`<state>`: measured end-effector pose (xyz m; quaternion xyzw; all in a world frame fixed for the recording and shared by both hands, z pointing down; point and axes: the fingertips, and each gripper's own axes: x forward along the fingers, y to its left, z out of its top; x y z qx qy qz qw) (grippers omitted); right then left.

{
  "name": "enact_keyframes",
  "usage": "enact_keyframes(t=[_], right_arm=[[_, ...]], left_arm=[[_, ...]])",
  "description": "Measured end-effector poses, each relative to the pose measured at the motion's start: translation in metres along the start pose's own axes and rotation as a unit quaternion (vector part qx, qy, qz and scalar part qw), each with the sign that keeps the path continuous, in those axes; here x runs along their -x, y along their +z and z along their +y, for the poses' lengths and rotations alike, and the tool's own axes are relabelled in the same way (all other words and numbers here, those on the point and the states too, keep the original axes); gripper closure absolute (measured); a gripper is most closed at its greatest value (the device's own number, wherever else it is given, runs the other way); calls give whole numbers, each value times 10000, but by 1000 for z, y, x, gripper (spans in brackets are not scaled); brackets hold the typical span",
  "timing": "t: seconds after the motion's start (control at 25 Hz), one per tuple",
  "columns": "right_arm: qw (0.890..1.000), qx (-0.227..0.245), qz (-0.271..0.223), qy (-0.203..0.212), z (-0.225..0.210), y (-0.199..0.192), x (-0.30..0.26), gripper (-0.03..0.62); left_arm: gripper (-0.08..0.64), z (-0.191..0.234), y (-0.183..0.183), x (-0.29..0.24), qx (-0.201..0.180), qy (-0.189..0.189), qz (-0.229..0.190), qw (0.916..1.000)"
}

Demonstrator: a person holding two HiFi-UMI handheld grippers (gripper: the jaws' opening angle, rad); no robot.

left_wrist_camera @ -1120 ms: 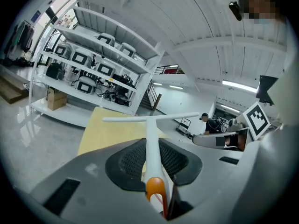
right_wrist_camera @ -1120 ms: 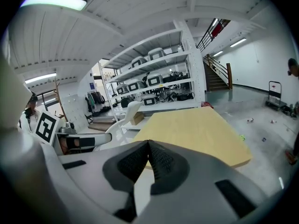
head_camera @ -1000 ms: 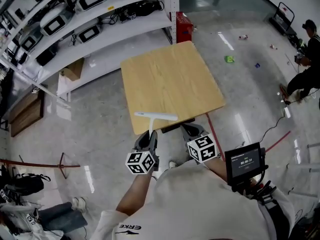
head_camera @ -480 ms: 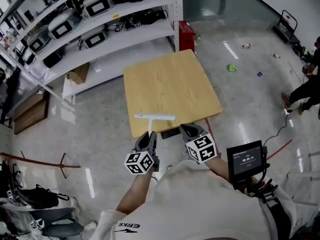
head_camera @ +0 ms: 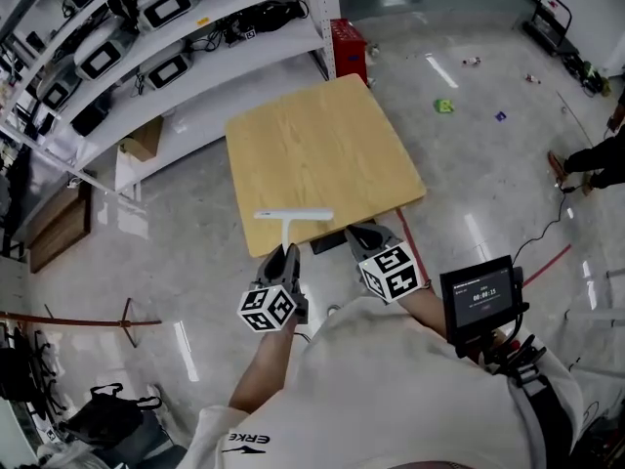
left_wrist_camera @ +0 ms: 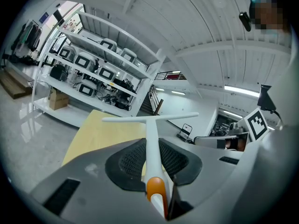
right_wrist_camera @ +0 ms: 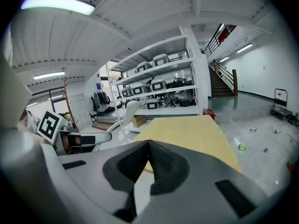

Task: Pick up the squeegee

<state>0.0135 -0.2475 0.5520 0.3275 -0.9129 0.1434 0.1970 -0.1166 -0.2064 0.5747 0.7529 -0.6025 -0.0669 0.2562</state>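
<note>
A white squeegee with a T-shaped blade and an orange band on its handle hangs over the near edge of the wooden table. My left gripper is shut on its handle, with the blade pointing away from me and lying level. In the left gripper view the handle runs between both ribbed pads. My right gripper hovers just to the right of it at the table's near edge, its jaws shut with nothing between them.
White shelving loaded with devices stands beyond the table at the left, with a red box at its end and a cardboard box below. A person stands at the far right. A small screen is by my right arm.
Only the head view has shifted a little. Both grippers and the held squeegee stay where they were.
</note>
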Motion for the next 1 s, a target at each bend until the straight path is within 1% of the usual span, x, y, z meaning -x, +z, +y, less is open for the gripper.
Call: enact_keyframes(t=[0.44,1.0], right_arm=[[9999,-86,67,-63,4,9,-2,589],[9998,-85,149,-60,6,8,-4,589]], left_arm=[[479,2,10,2,18,-36,129,9999],[478,0,9,3,41,-81,217,9997]])
